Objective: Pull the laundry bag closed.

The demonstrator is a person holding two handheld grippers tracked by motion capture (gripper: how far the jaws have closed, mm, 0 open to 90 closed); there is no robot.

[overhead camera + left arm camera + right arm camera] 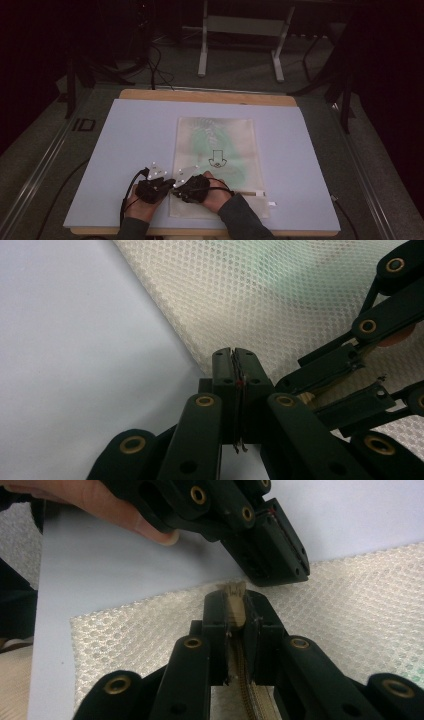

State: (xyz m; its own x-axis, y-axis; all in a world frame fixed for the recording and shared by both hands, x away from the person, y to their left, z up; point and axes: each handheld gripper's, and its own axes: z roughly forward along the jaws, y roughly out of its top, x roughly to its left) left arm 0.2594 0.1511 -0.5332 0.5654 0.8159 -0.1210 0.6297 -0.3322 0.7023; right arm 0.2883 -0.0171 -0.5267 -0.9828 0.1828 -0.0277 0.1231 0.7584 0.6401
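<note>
Mesh bag laid flat toward worktop near edge. Right gripper clamped on zipper end tab; left gripper closed, apparently pinching bag edge. Soft, light, limp (best held at corners)

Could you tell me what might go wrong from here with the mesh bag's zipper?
The right gripper is shut on only the end of the zipper tape, so it could slip out. The left gripper is shut at the mesh bag edge; its hold may be too thin to brace the bag.

White mesh zipper bag lies flat, its zipper end pinched.
</note>
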